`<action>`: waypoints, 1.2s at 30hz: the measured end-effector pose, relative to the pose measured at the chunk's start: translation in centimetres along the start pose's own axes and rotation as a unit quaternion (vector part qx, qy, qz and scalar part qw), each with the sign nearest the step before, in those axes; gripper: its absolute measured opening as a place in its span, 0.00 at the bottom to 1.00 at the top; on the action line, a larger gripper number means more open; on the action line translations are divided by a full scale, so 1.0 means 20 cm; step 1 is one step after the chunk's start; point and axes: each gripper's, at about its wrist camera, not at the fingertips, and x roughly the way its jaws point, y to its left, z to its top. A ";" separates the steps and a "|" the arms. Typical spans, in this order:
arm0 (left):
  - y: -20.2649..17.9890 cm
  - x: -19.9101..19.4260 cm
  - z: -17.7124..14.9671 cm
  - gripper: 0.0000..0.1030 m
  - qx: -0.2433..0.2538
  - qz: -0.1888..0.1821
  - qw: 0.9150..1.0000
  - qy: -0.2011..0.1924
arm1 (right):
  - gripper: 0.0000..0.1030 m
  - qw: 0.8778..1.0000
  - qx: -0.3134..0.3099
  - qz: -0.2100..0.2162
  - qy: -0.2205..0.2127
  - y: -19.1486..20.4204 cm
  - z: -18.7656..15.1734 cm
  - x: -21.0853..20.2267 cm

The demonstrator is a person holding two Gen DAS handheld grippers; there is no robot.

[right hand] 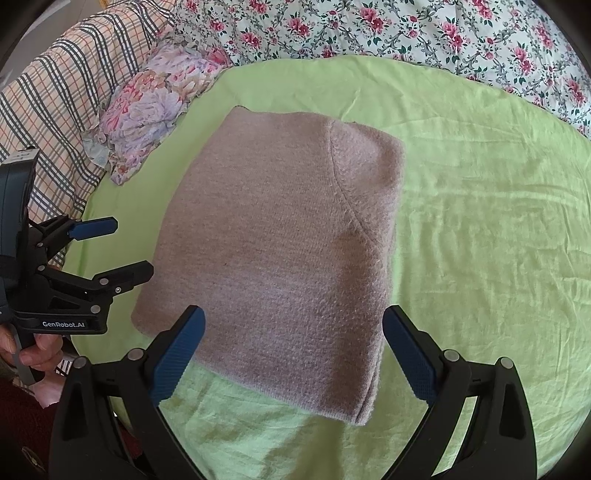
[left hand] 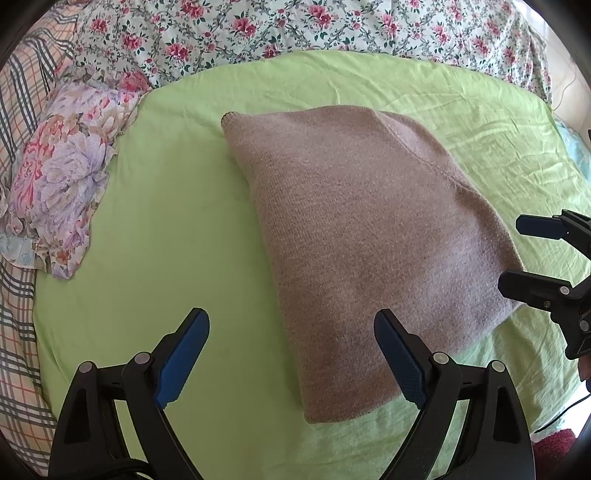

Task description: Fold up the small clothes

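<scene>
A mauve-grey knitted sweater [left hand: 354,236] lies folded into a compact rectangle on the green sheet [left hand: 166,229]; it also shows in the right wrist view [right hand: 280,258]. My left gripper [left hand: 291,321] is open and empty, hovering above the sweater's near left edge. My right gripper [right hand: 293,317] is open and empty above the sweater's near edge. The right gripper also shows at the right edge of the left wrist view [left hand: 513,254], and the left gripper shows at the left of the right wrist view [right hand: 133,247].
A crumpled floral garment [left hand: 70,177] lies at the left edge of the sheet and shows in the right wrist view [right hand: 155,107]. A rose-print bedspread [left hand: 295,26] lies behind. A plaid blanket [right hand: 62,85] lies at the left.
</scene>
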 end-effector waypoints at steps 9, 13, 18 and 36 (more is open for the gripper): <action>-0.02 -0.01 0.01 0.89 0.005 0.000 1.000 -0.004 | 0.94 1.000 0.007 0.000 0.000 -0.01 0.00 0.00; -0.02 0.00 0.01 0.89 0.008 -0.001 1.000 -0.005 | 0.94 1.000 0.003 -0.002 -0.001 -0.02 0.00 0.00; -0.01 0.00 0.02 0.89 0.005 -0.001 1.000 -0.008 | 0.94 1.000 0.007 -0.002 -0.002 -0.04 0.02 0.01; -0.01 0.01 0.05 0.89 0.004 -0.005 1.000 -0.008 | 0.94 1.000 0.005 0.001 -0.002 -0.05 0.05 0.01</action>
